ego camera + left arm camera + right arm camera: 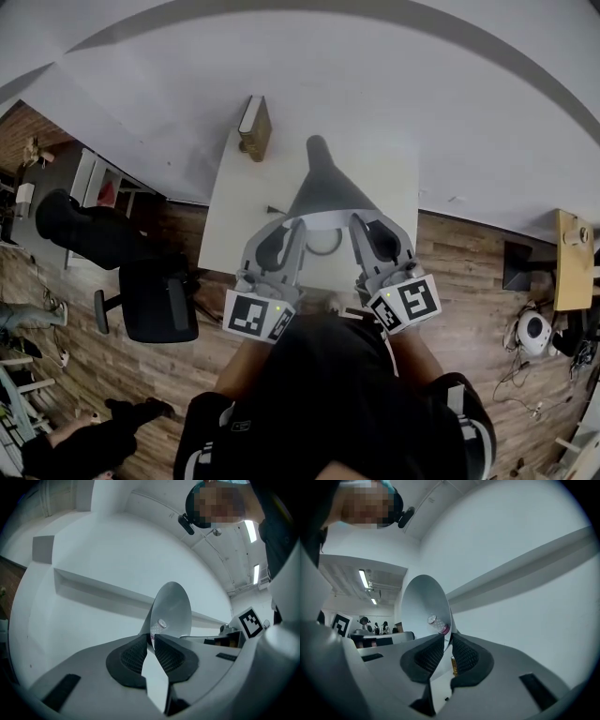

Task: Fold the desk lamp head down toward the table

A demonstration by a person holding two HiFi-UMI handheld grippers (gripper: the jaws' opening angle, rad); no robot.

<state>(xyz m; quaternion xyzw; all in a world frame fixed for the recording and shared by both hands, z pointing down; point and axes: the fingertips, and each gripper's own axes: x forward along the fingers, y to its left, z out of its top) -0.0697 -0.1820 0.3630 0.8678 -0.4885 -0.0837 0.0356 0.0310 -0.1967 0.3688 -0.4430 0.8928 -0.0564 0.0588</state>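
Note:
The desk lamp's grey cone-shaped head (323, 192) stands over the white table (234, 216), wide mouth toward me. My left gripper (291, 225) is shut on the left side of the shade's rim. My right gripper (361, 223) is shut on the right side. In the left gripper view the thin shade wall (173, 609) runs between the dark pads (136, 656), and my left gripper (152, 641) pinches it. The bulb (161, 623) shows inside. In the right gripper view the shade (422, 602) and its bulb (437, 623) sit just past my right gripper (447, 644), whose pads clamp the rim.
A brown box (254, 127) stands at the table's far edge against the white wall. A black office chair (155, 300) is on the wooden floor to the left. A small side table (572, 272) is far right. The lamp's ring-shaped foot (323, 246) lies under the shade.

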